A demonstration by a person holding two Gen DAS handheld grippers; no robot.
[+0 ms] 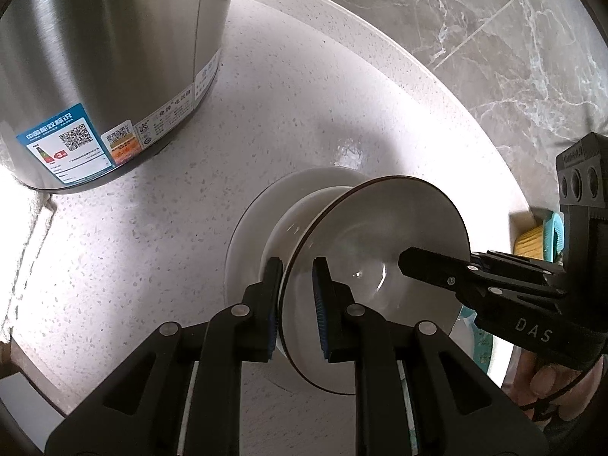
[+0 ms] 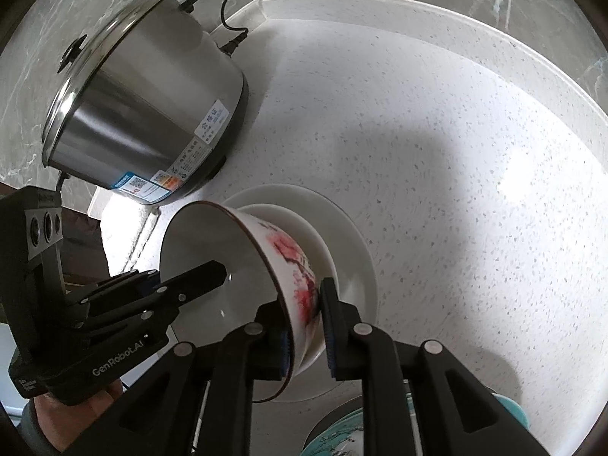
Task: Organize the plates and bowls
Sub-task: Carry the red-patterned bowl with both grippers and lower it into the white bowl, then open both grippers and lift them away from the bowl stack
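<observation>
Strong fisheye curvature bends the speckled white stone countertop (image 1: 159,235) (image 2: 456,152), with dark vignetting at the corners. Bright light washes out the countertop's edge below the brushed steel cooker (image 1: 106,57) (image 2: 152,114); soft grey shadows lie right of the cooker. Focus is sharp throughout.

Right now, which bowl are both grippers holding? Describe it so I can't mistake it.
Start at the steel rice cooker on the speckled countertop; just in front lies a white plate. The bowl sits stacked on another white bowl there. It alone has a dark rim and red blossoms painted outside.
</observation>
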